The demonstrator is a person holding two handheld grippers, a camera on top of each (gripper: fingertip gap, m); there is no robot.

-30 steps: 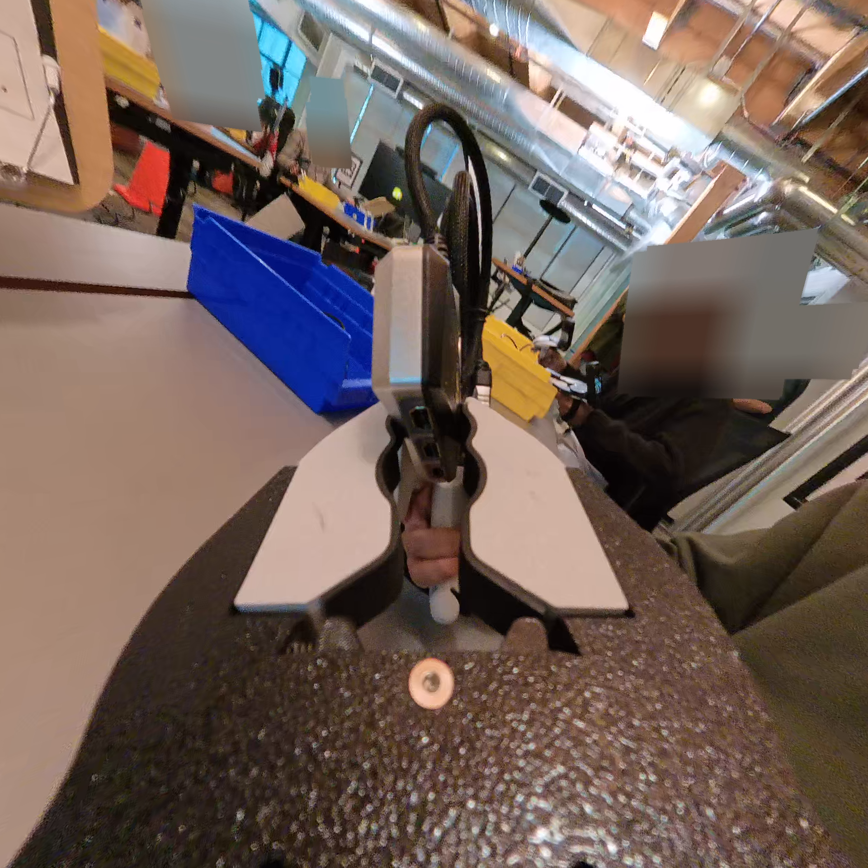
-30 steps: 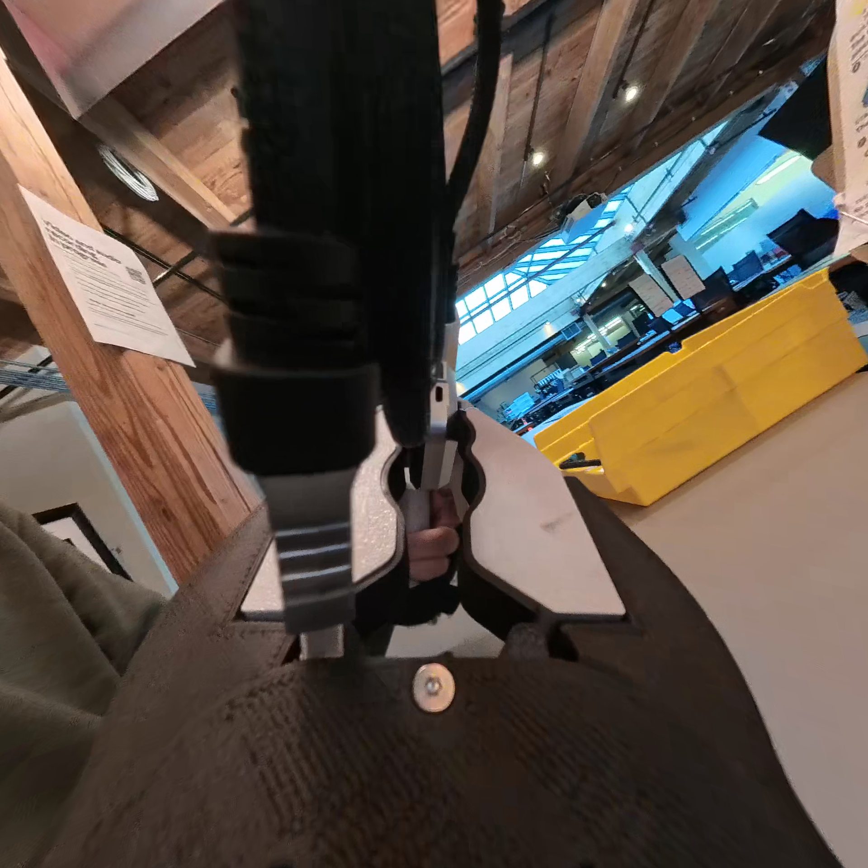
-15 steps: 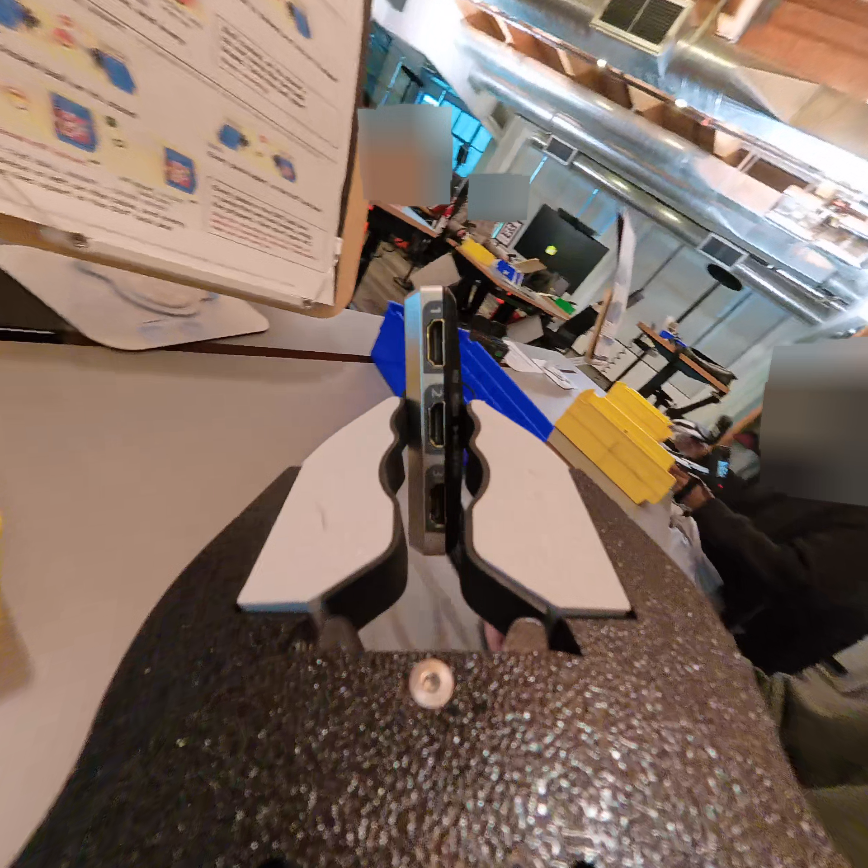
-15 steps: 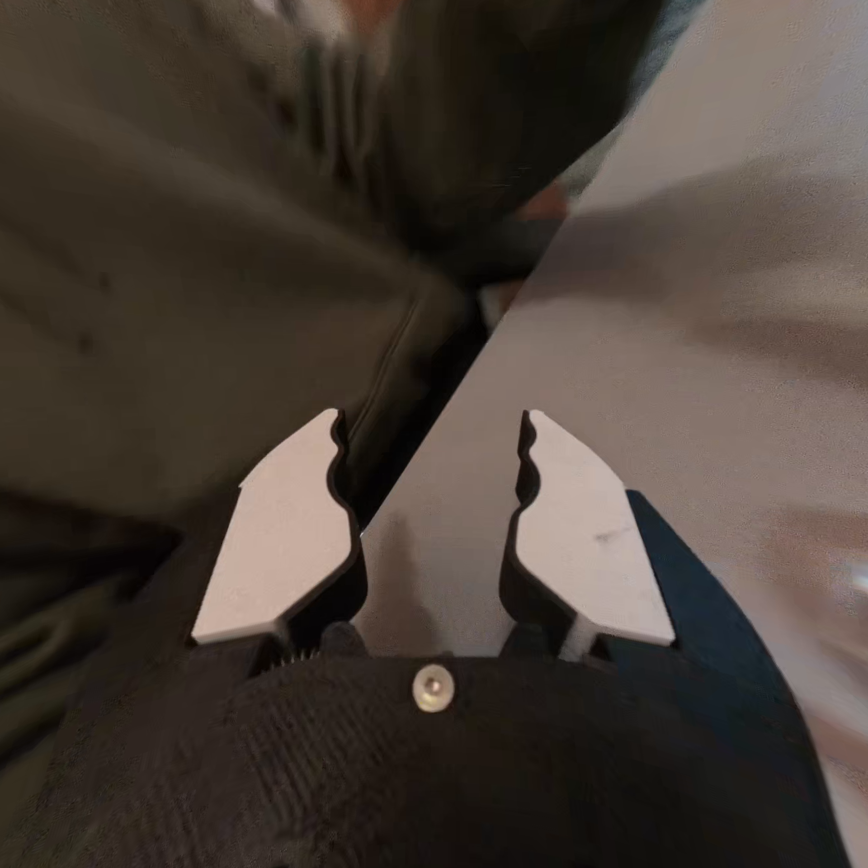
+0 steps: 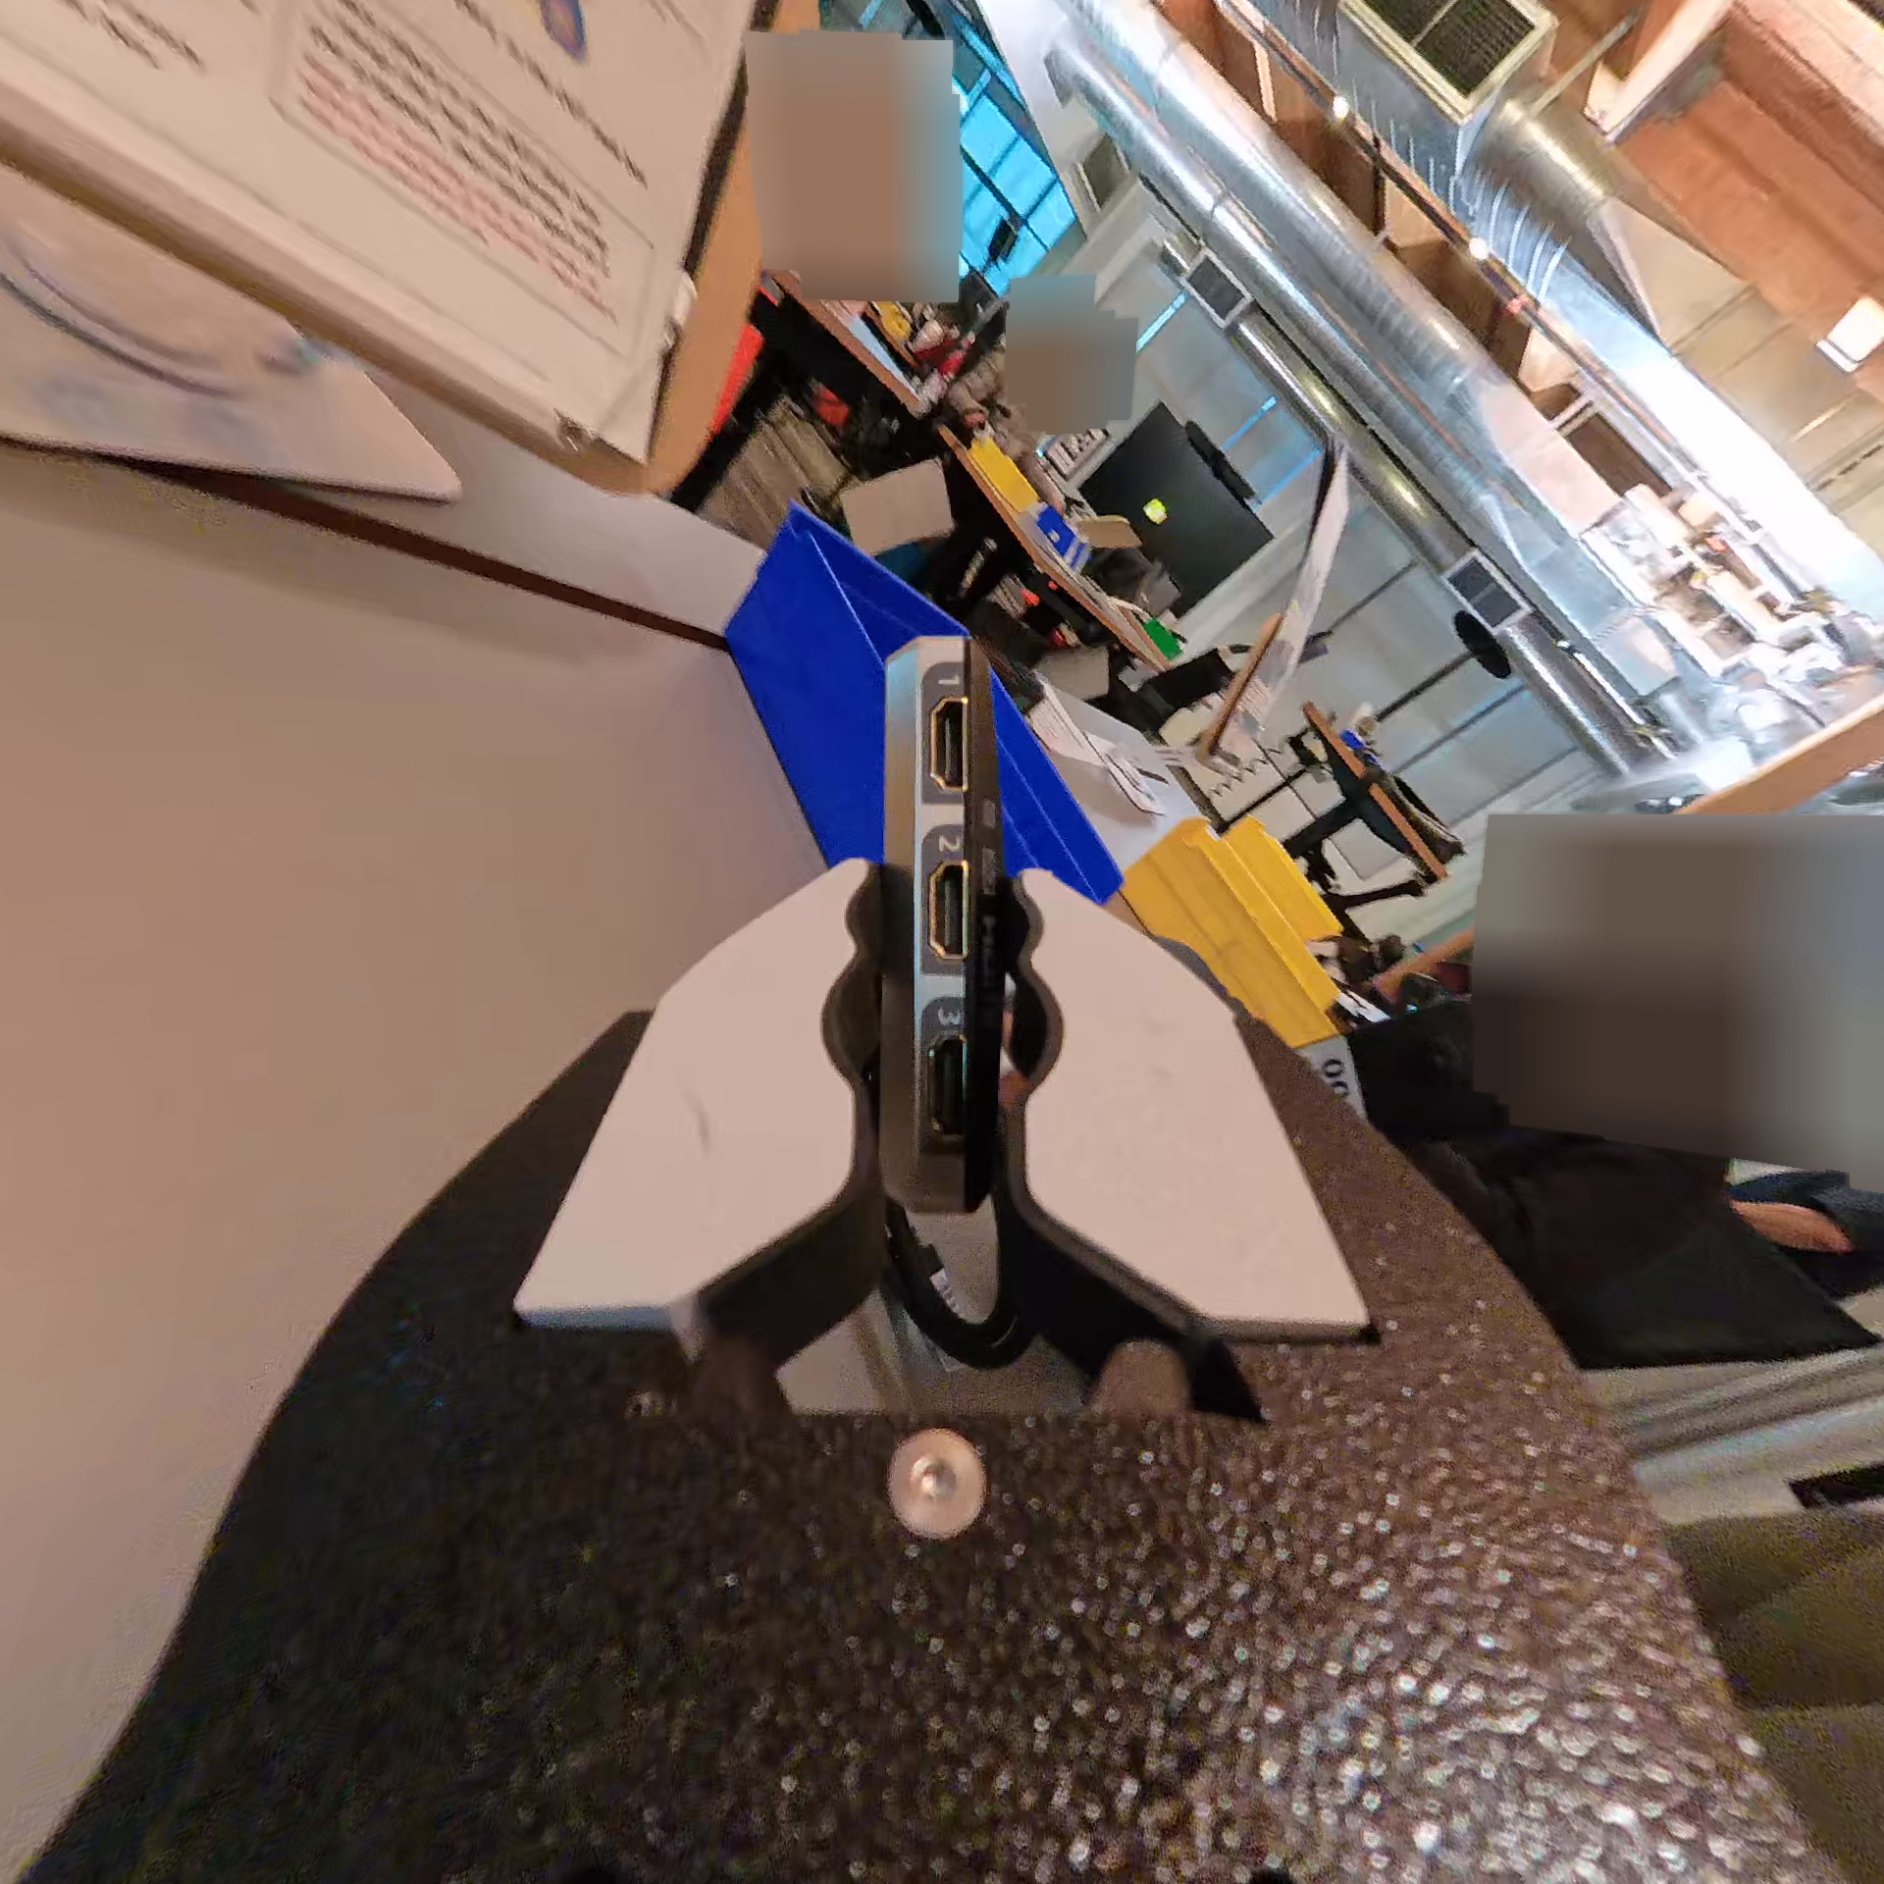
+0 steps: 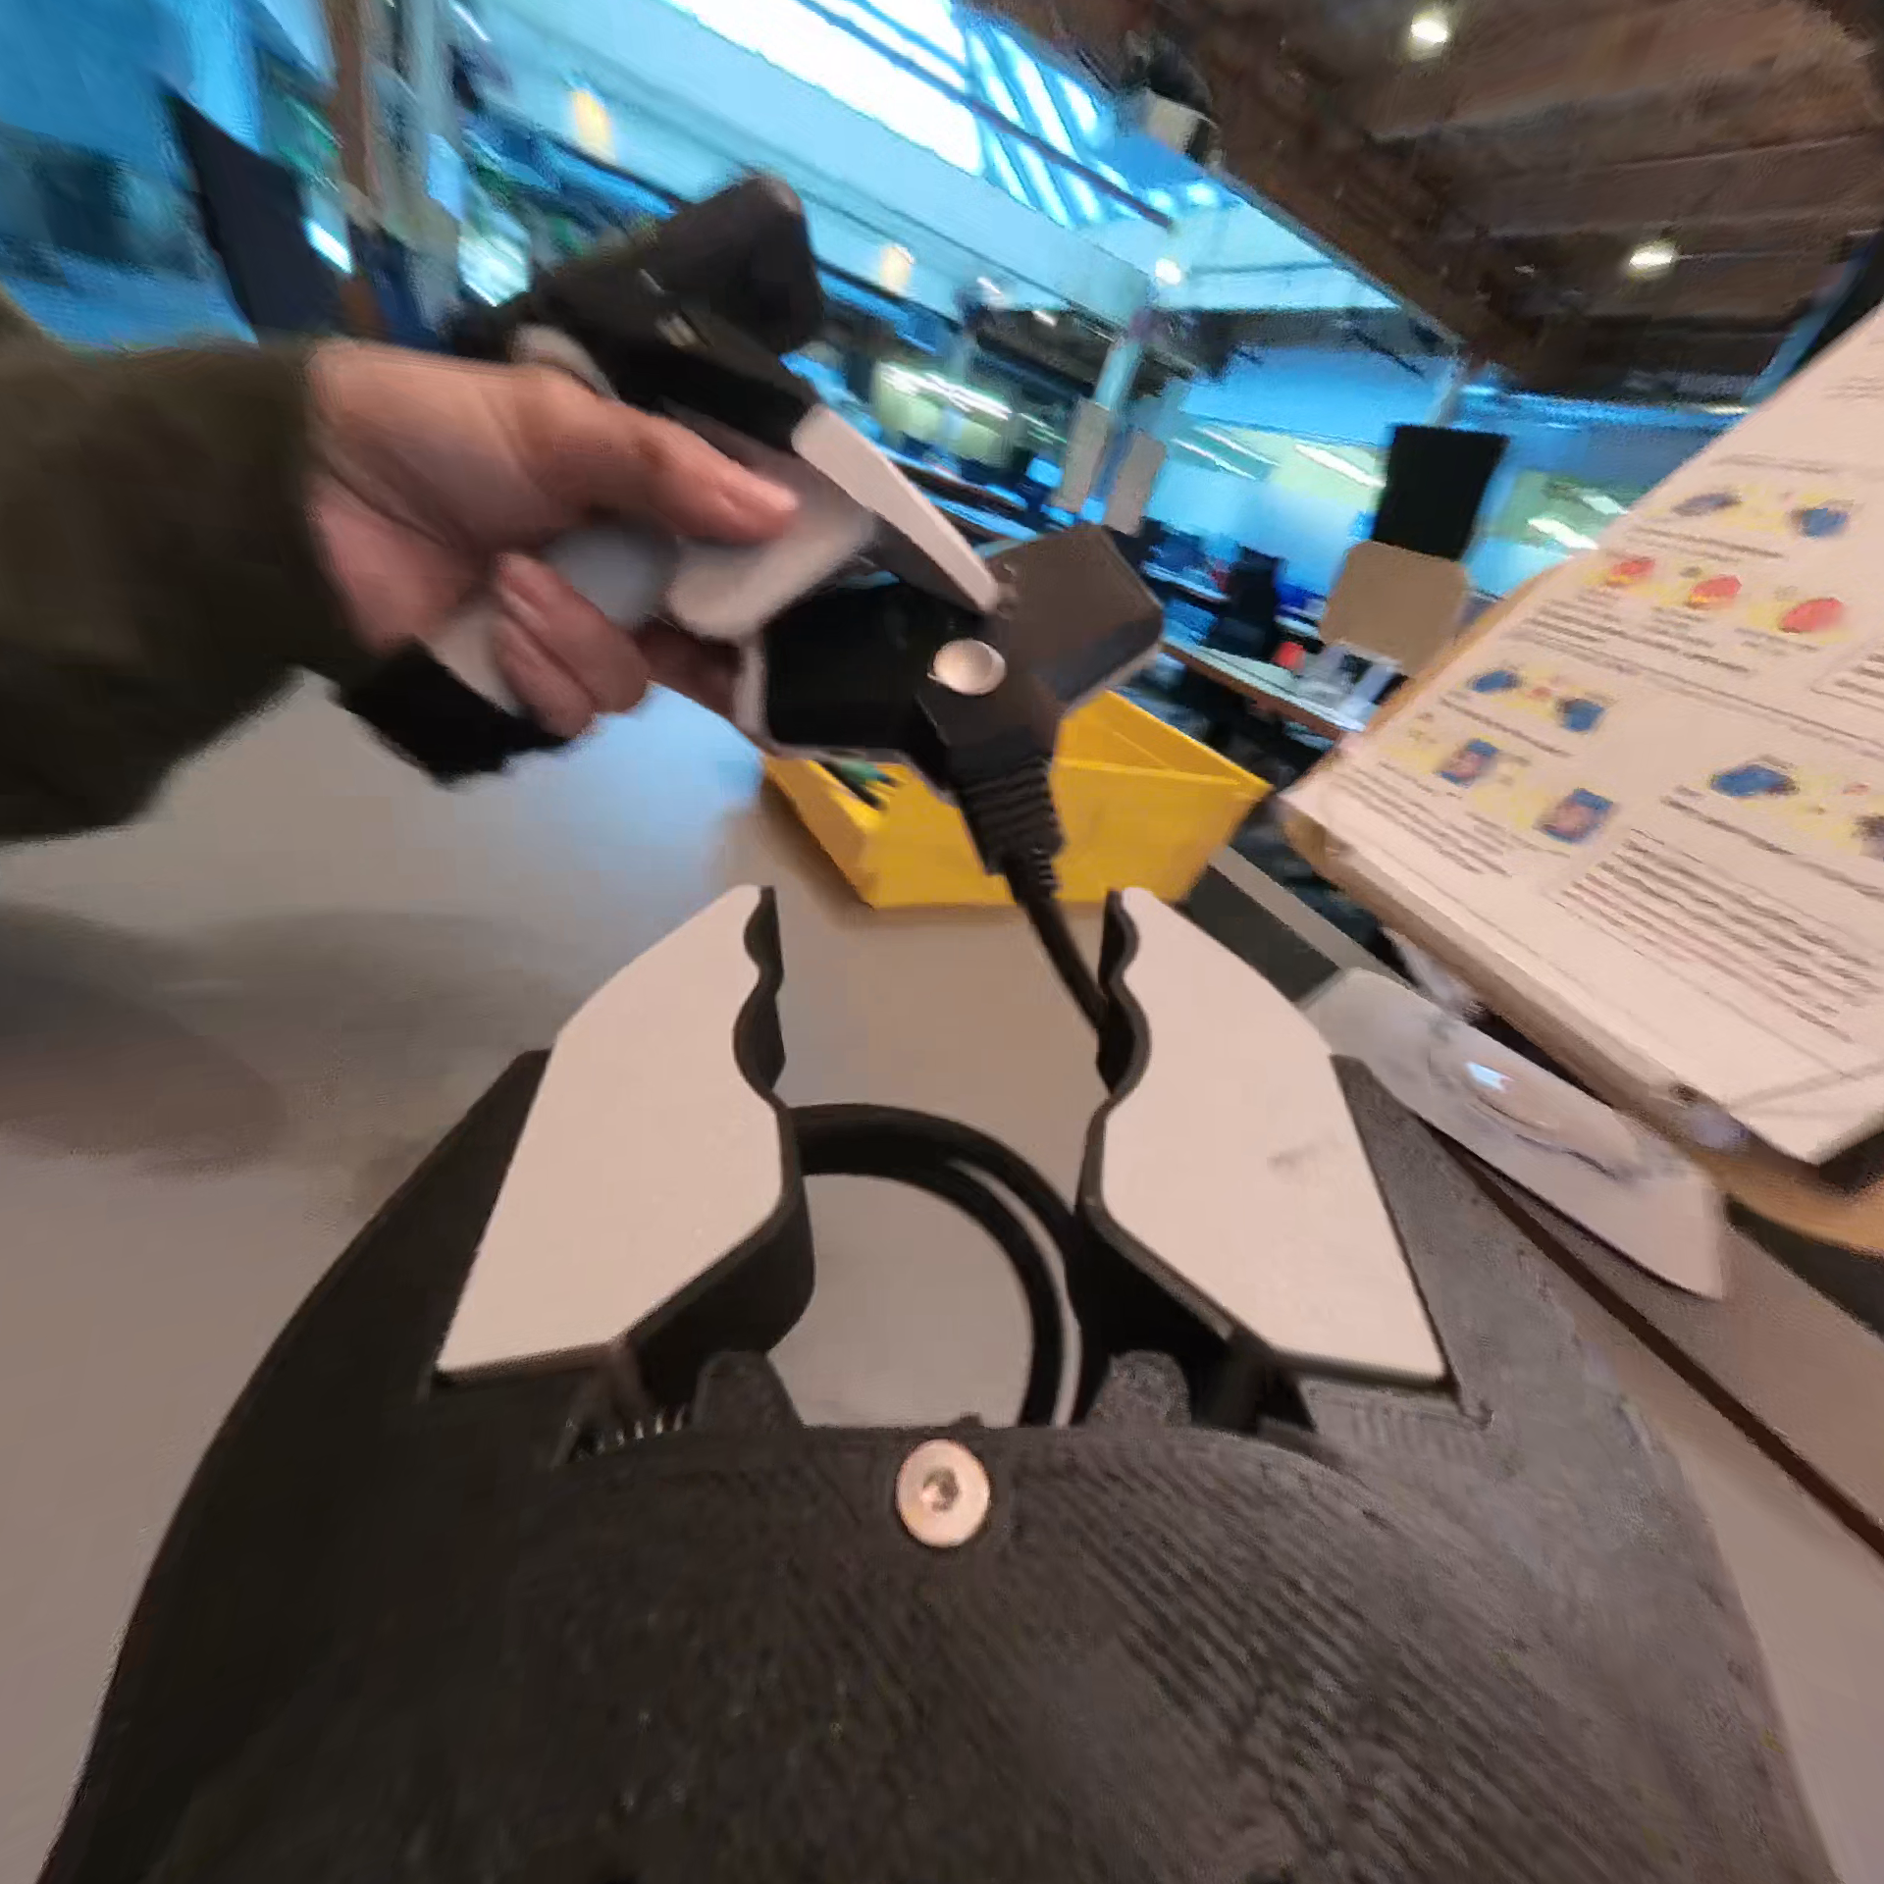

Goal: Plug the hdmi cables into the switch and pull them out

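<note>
My left gripper [image 5: 943,882] is shut on the grey HDMI switch [image 5: 933,918], which stands upright between the fingers. Its three ports face the camera and all are empty. A black cable [image 5: 958,1325] loops under the switch. My right gripper [image 6: 938,902] is open and empty, low over the table. In the right wrist view a hand holds the left gripper [image 6: 979,632] with the switch [image 6: 1091,612] ahead of me. The switch's black cable [image 6: 1050,918] hangs down past my right finger and coils [image 6: 1019,1203] on the table under the jaws.
A blue bin [image 5: 816,714] and a yellow bin [image 5: 1234,918] stand at the far table edge; the yellow bin also shows in the right wrist view [image 6: 1121,816]. A printed instruction sheet on a stand [image 6: 1631,714] is at the right. People sit at desks behind.
My right gripper was shut at the switch with a cable one second ago; it has opened, swung away and come low over the table. The left gripper turned, so the switch's empty ports face it.
</note>
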